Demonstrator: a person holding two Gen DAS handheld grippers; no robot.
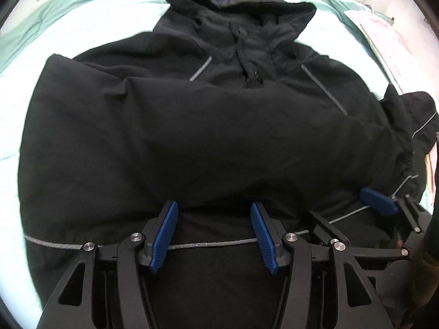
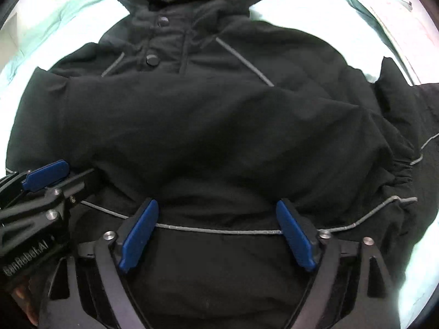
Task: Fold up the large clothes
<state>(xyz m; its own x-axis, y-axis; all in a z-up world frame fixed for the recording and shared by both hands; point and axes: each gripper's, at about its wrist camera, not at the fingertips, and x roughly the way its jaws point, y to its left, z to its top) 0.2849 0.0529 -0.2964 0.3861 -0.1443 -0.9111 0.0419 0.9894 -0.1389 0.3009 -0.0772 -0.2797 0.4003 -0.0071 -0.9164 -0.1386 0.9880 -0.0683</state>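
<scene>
While spread wide, both tools, left tool [image 1: 214, 235], right tool [image 2: 218, 235], seemingly over jacket [image 1: 192, 137]

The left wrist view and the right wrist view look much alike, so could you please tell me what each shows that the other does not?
Only the left wrist view shows the right hand-held gripper from the side, at its right edge. Only the right wrist view shows two round snaps below the hood and the left hand-held gripper at its left edge. Both show the black jacket spread on the pale sheet, a grey stripe across its hem, and open jaws above that hem.
</scene>
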